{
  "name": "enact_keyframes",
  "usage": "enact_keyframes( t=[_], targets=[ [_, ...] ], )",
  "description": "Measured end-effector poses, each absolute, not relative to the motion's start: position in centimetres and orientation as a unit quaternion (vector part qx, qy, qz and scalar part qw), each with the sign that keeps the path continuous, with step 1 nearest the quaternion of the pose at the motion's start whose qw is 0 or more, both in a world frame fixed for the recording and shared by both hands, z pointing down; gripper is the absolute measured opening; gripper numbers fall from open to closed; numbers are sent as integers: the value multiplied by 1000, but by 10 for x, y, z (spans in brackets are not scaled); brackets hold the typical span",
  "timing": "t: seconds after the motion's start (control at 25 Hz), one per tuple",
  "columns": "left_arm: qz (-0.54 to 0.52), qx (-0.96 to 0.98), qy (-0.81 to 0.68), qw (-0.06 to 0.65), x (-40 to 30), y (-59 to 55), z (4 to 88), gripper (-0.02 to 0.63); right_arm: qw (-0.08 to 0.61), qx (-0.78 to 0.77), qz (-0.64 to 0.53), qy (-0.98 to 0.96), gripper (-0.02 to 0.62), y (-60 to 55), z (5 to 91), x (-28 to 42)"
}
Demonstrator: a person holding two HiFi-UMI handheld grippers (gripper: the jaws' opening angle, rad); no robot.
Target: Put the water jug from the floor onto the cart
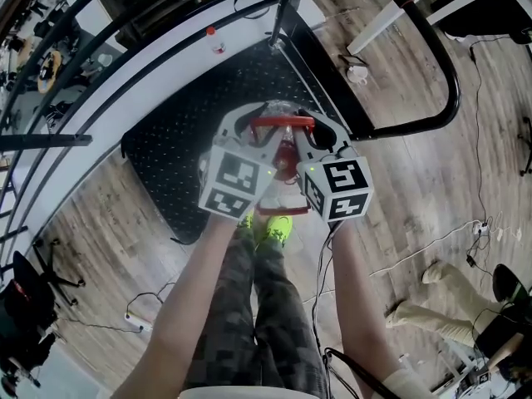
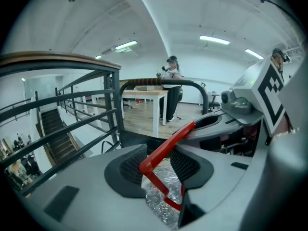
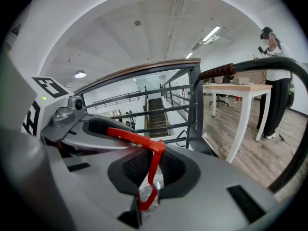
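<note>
A clear water jug with a red handle hangs above the cart's black studded platform, near its front edge. My left gripper and right gripper meet on that handle from either side. In the left gripper view the handle lies crosswise between the pads of my left gripper, with the crinkled jug below. In the right gripper view my right gripper is shut on the handle's thin upright bar. The grippers hide most of the jug's body.
The cart's black push bar curves round at the right. A dark railing over a stairwell runs along the left, with a small bottle by it. Cables and another person's feet are on the wood floor at right. A white table stands beyond.
</note>
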State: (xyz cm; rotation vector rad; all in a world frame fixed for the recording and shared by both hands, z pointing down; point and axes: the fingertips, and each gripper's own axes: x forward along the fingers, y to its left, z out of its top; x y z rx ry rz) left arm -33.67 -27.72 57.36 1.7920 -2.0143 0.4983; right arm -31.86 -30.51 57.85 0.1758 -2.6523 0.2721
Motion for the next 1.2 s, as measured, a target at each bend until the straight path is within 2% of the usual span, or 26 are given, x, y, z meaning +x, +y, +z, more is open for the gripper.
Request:
enact_keyframes(
  t=[0.48, 0.96, 1.2],
  targets=[
    [165, 635, -728, 197, -349, -277, 568, 155, 249, 63, 93, -962, 40, -327, 587, -335],
    [169, 629, -732, 199, -374, -294, 578, 155, 234, 92, 126, -960, 41, -353, 596, -344],
    [166, 634, -728, 203, -375, -303, 582, 155, 228, 98, 157, -956, 66, -366, 600, -338]
  ],
)
